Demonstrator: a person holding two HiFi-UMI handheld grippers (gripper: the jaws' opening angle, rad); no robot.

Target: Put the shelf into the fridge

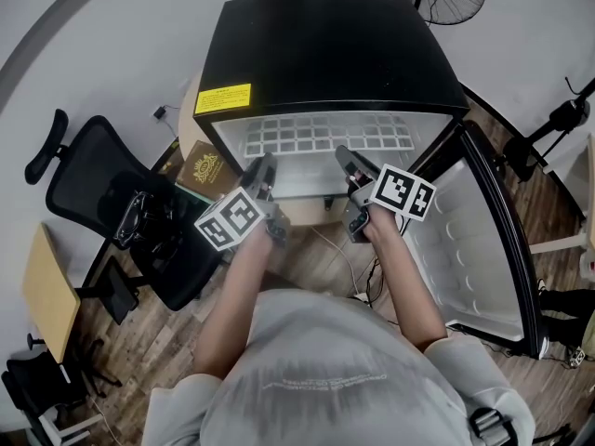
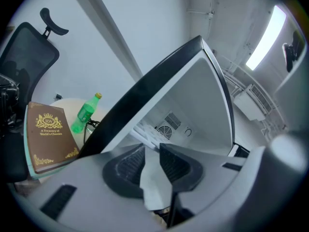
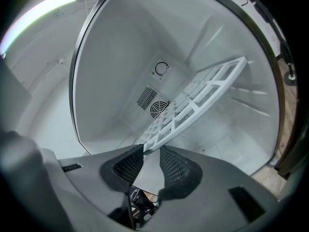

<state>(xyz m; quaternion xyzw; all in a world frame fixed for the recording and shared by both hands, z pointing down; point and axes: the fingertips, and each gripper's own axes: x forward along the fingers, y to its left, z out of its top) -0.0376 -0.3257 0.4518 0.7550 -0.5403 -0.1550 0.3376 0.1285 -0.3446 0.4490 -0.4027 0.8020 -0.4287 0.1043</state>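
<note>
Squarely ahead stands a black fridge (image 1: 325,54), its door (image 1: 474,240) swung wide open to the right and its white inside bare apart from a round fan vent (image 3: 157,109) in the back wall. Left of the fridge is a black mesh office chair (image 1: 93,184) on the wooden floor (image 1: 177,333). The white grid shelf (image 1: 325,136) lies across the mouth of the fridge, most of it already inside the cavity, its front edge facing the person. Both tools hold that front edge, well apart from each other. The left tool (image 2: 150,146) is pinching a white strip of the shelf between its ribbed pads (image 2: 130,163), near the left wall of the fridge. The right tool (image 3: 152,149) is pinching the shelf's edge too, with the grid running away from its tips towards the back wall. A brown book (image 2: 48,134) with gold lettering sits just beside the fridge's left wall on a pale worktop (image 2: 67,103), and a green bottle (image 2: 84,114) is close behind it. A yellow sticker (image 1: 223,98) marks the fridge's top near the left front corner.
</note>
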